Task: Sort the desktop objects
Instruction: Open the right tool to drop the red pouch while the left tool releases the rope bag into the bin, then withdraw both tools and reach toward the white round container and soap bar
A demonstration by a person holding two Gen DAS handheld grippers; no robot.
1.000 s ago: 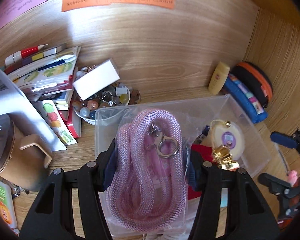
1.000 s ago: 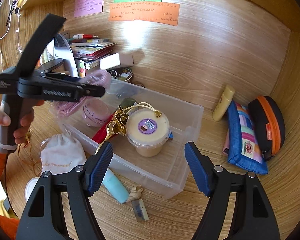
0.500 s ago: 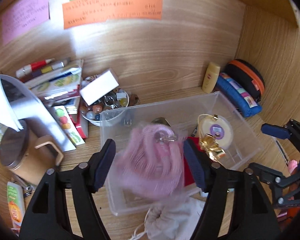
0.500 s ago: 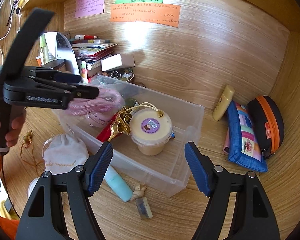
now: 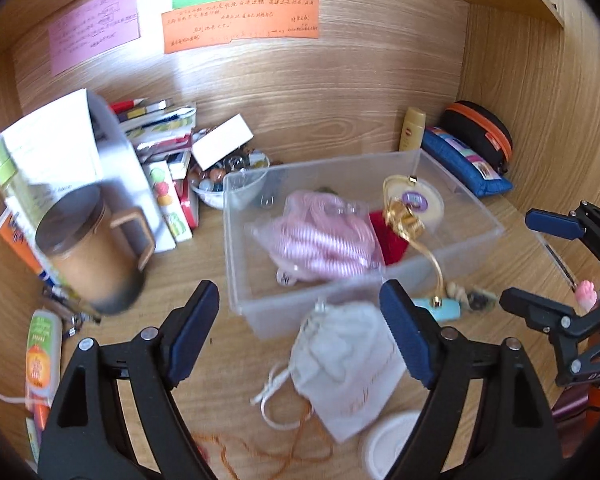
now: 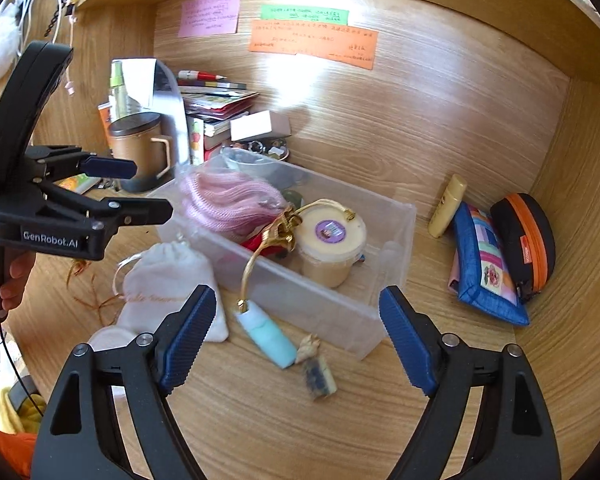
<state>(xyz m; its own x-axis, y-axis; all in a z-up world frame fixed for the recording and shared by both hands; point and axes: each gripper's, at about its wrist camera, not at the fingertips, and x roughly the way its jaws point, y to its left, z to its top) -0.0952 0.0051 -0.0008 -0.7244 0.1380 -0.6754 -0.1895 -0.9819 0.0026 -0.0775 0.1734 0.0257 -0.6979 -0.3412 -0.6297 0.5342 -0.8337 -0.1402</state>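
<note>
A clear plastic bin [image 5: 236, 248] holds a bagged pink rope [image 5: 320, 236], a cream jar with a purple sticker [image 6: 328, 240] and a gold ribbon piece [image 6: 278, 234]. My left gripper [image 5: 296, 300] hovers in front of the bin, above a white drawstring pouch [image 5: 348, 356]. Its jaws are opening and grip nothing. My right gripper [image 6: 296, 296] hangs before the bin's near wall [image 6: 320, 312], jaws opening, nothing held. A light blue tube [image 6: 268, 336], a shell and a small block [image 6: 318, 374] lie on the desk under it.
A brown mug [image 5: 88, 248], stacked booklets and a bowl of beads [image 5: 228, 176] crowd the back left. A yellow bottle [image 6: 448, 210], a blue pouch [image 6: 488, 268] and a black-orange case [image 6: 528, 240] sit at the right wall. A white lid [image 5: 392, 444] and orange thread lie near the front.
The left gripper let go of the bagged pink rope, which now lies in the bin, and drew back toward the front. The right gripper opened wider and backed off slightly.
</note>
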